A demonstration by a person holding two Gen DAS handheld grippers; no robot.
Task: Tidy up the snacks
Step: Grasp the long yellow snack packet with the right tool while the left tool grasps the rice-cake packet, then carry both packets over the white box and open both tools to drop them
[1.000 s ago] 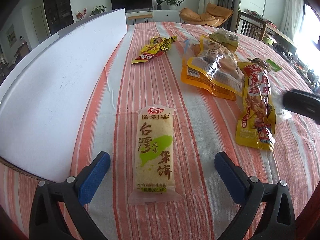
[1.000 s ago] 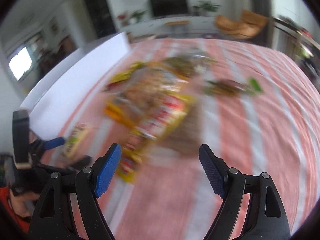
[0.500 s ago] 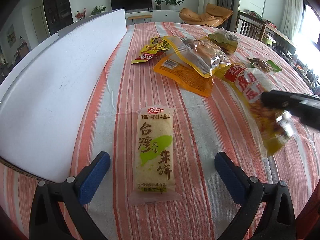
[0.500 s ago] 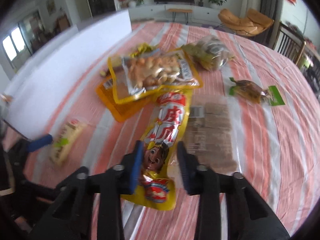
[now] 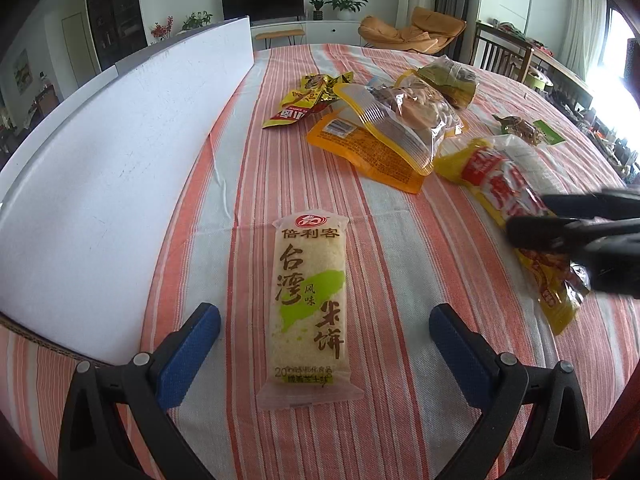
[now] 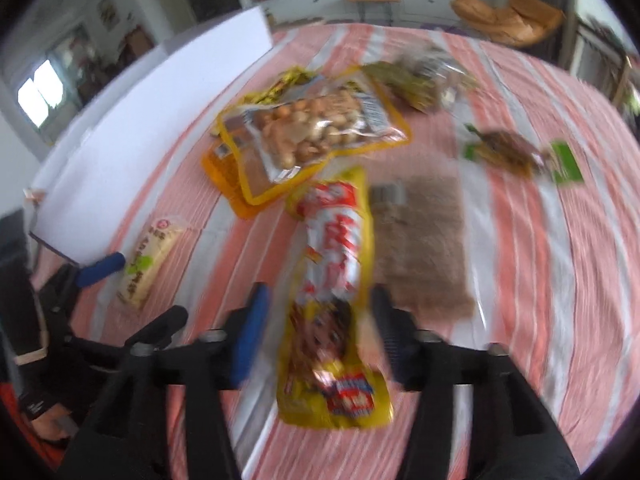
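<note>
Straddling the near end of the long yellow snack pack, the right gripper has its jaws opening, and the blue pads stand clear of the foil on both sides, so the pack lies released on the striped tablecloth, roughly midway across the table and pointing toward its far edge. The pack looks light, soft and crinkly, with slick film that would likely slide between the pads; its flat sealed end nearest the gripper seems the safest place to pinch, since the filled middle would probably buckle and crush. The left gripper hangs wide open over the pale rice cracker pack, which lies near the table's near edge beside the white board along the left edge; that pack looks stiff but brittle, better taken across its narrow width with little force. Toward the far edge, the clear bag of nuts lies on top of an orange pouch, with its corner close to the yellow pack's far end, so dragging that way could snag it. A flat brown packet lies just beside the yellow pack on the right. Open cloth remains between the two grippers and along the near edge, which I judge the easiest room for lining packs up.
</note>
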